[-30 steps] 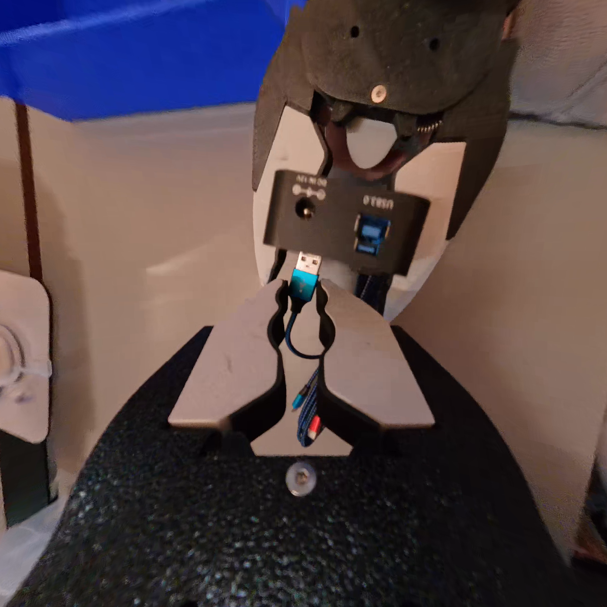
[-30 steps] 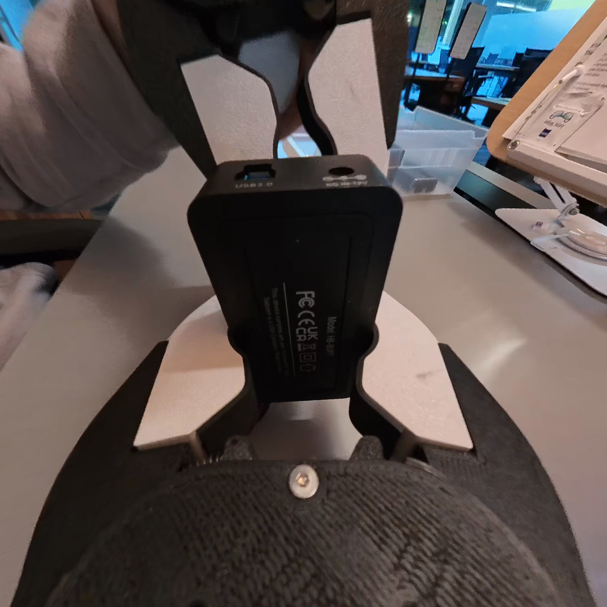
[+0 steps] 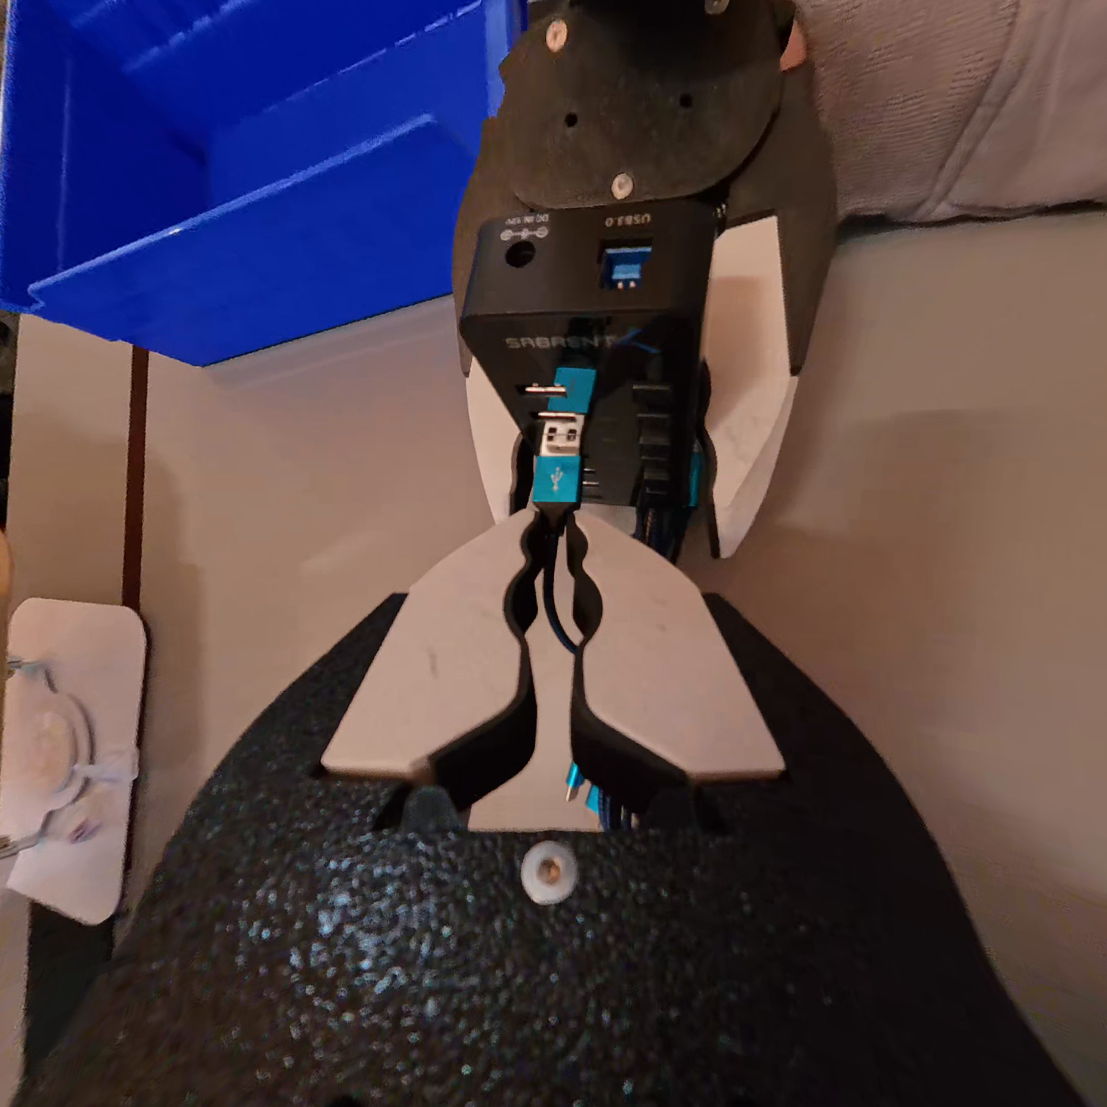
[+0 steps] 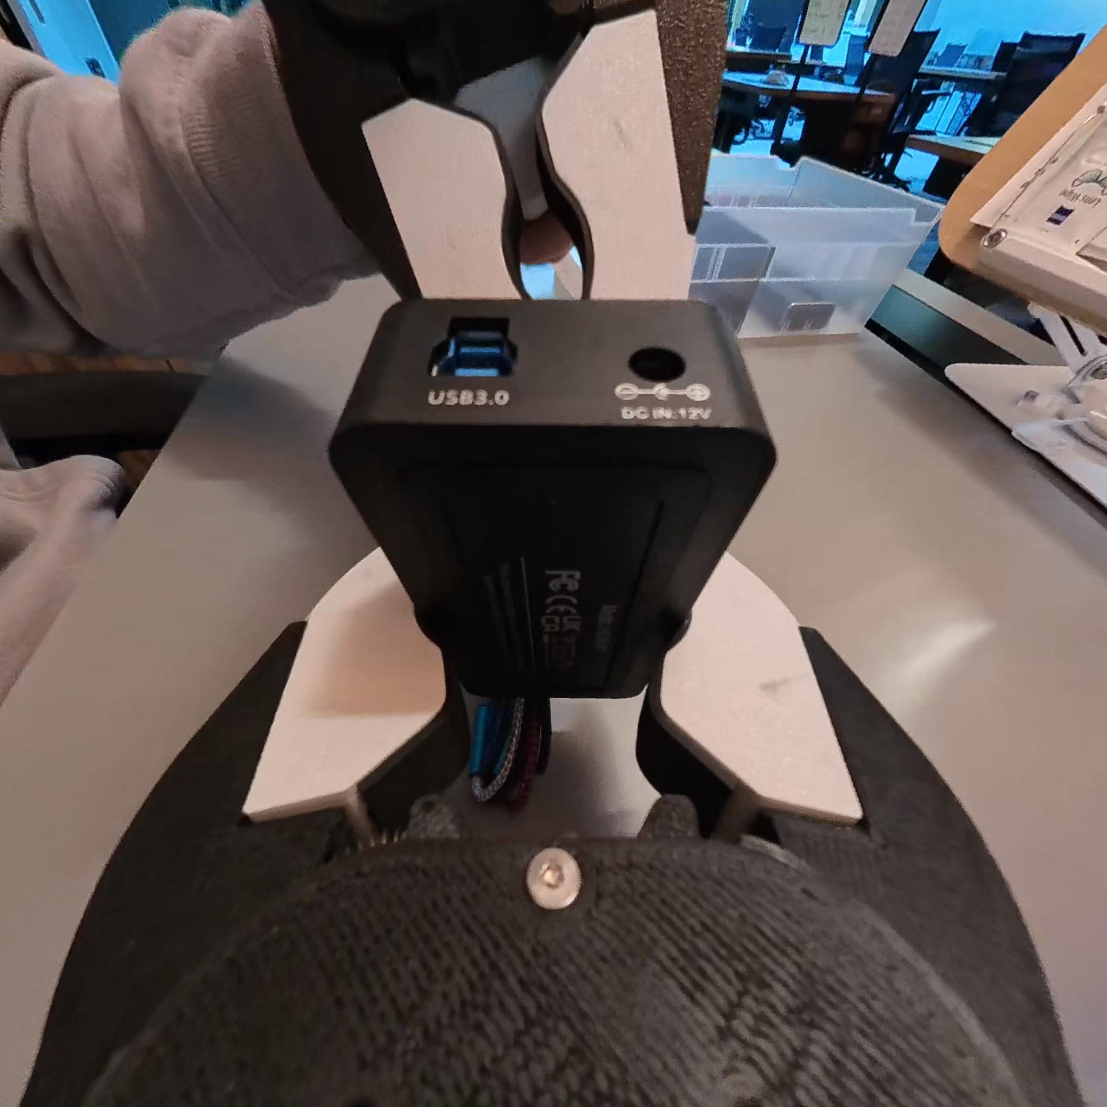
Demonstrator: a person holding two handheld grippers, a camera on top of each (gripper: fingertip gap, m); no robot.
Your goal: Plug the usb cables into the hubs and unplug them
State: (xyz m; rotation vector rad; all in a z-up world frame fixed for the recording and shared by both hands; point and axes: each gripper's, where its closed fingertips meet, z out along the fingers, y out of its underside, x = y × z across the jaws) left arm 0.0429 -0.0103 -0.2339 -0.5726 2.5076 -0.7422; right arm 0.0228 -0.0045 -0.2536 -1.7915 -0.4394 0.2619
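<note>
Facing ports (image 3: pixel 548 402), teal plug (image 3: pixel 557 484) close.

Pale tabletop (image 4: pixel 898 569), dim office desks (image 4: pixel 838 90) beyond

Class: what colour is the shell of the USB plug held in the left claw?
Metallic teal-blue USB plug shell, silver tip; clearest in the left wrist view.

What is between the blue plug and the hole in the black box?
Nothing visible blocks it. The left gripper pinches the blue plug, whose metal tip sits right at a free port on the black hub, beside another plug already in.
</note>
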